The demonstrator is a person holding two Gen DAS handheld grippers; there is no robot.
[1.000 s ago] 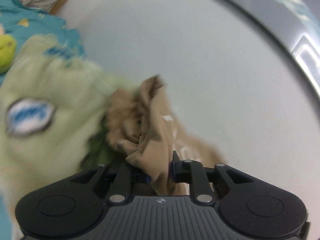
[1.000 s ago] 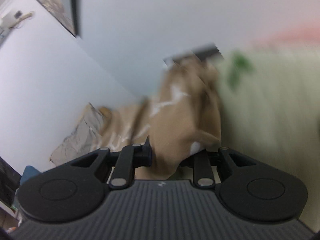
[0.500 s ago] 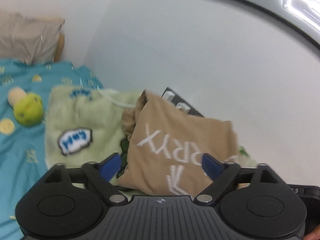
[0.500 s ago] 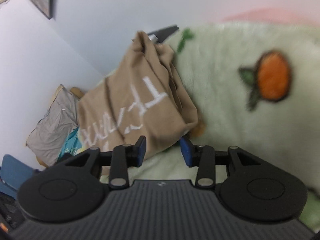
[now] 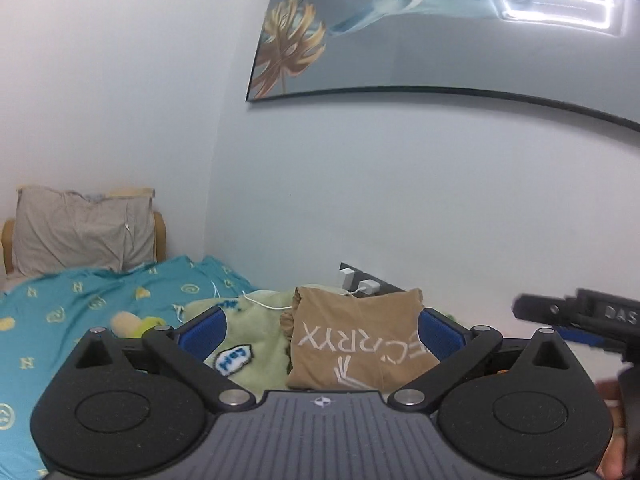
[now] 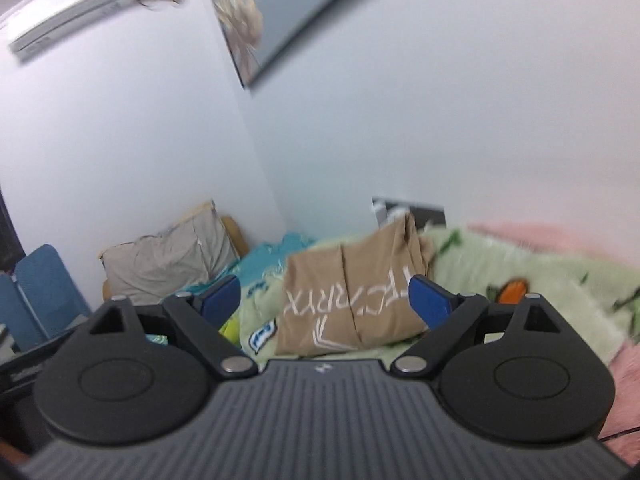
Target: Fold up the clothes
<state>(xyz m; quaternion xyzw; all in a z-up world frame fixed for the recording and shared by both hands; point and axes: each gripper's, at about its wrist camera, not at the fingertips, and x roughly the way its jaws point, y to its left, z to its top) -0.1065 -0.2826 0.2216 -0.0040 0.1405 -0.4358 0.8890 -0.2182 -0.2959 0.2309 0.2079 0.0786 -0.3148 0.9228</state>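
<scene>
Tan cloth, the folded shirt, lies on the green fleece blanket on the bed, near the wall; from the left wrist our left tongs stand spread and empty, short of it; the right gripper's body shows at the edge. From the right wrist, our right tongs gape too, holding nothing; the shirt looks folded, so we judge this garment done; next calls for another piece.
</scene>
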